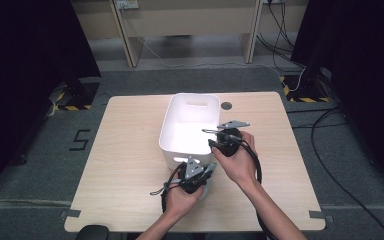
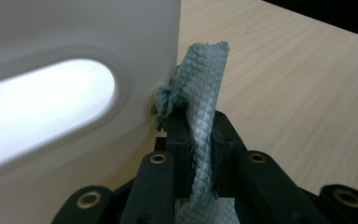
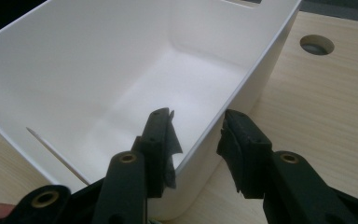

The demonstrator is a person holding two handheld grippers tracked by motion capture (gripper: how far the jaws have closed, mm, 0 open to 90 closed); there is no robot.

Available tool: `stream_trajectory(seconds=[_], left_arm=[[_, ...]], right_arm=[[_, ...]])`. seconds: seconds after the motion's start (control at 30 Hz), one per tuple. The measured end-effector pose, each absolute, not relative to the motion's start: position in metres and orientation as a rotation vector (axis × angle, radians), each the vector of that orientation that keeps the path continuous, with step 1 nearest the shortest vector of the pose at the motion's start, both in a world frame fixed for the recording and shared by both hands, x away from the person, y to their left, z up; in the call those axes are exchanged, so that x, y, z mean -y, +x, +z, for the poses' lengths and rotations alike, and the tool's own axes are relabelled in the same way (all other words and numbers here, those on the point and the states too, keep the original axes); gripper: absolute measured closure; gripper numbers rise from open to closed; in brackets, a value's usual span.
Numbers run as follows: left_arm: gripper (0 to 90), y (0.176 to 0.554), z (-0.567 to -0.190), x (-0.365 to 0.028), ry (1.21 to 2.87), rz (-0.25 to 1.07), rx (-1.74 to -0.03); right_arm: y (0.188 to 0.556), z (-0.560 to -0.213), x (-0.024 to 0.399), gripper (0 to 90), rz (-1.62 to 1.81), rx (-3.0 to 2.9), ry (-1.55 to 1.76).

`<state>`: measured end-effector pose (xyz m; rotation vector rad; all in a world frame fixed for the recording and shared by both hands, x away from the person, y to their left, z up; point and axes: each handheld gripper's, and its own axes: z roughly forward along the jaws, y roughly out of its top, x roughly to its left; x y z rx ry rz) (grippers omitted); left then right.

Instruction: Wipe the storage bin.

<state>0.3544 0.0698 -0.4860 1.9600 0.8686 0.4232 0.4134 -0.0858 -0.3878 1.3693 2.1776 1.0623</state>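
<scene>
1. Grey-blue waffle-weave cloth (image 2: 204, 121) is the thing in play: it is pinched in the left tool (image 2: 200, 140) and pressed against the outside of the white bin (image 2: 74, 154), at the near corner beside the handle slot (image 2: 42, 107).
2. Left tool clenched on that cloth, jaws nearly together, a ragged fold of fabric standing up above the tips and a bunched bit wedged against the plastic.
3. From the high view, the left tool (image 1: 200, 175) sits low at the bin's near wall (image 1: 172, 159), cloth (image 1: 207, 185) hanging pale beneath it.
4. Right tool (image 3: 196, 140) straddles the bin's right rim (image 3: 223, 116), one jaw inside, one outside. Jaws stand apart and the pads are not pressing the wall as far as I can see, so I call it released, steadying rather than gripping.
5. This looks like wiping the bin's outer wall. To do it well: keep the cloth's flat face on the plastic, not the bunched edge, and stroke along the wall with even pressure.
6. Close the right tool on the rim or bear down, because a light bin may slide on the wooden table (image 1: 130, 165) under a sideways wipe.
7. Mind the handle slot: a loose fold could snag there.
</scene>
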Motion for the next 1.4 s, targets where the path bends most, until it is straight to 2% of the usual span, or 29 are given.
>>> stream_trajectory(seconds=[0.47, 0.7, 1.03, 1.27, 1.4], left_arm=[[80.5, 0.356, -0.497, -0.072, 1.992, 0.391, -0.892], [80.4, 0.349, -0.497, -0.096, 1.991, 0.39, -0.913], [80.4, 0.329, -0.477, -0.167, 1.885, 0.443, -0.978], [80.4, 0.319, -0.467, -0.242, 1.795, 0.57, -1.126], [80.3, 0.322, -0.46, -0.271, 1.757, 0.622, -1.186]], right_arm=[[0.414, -0.388, 0.086, 62.5, 1.064, -2.179, 1.37], [0.414, -0.388, 0.086, 61.1, 1.067, -2.186, 1.371], [0.417, -0.388, 0.088, 60.1, 1.07, -2.206, 1.383], [0.422, -0.387, 0.088, 61.1, 1.065, -2.227, 1.417], [0.424, -0.385, 0.089, 66.7, 1.038, -2.238, 1.415]])
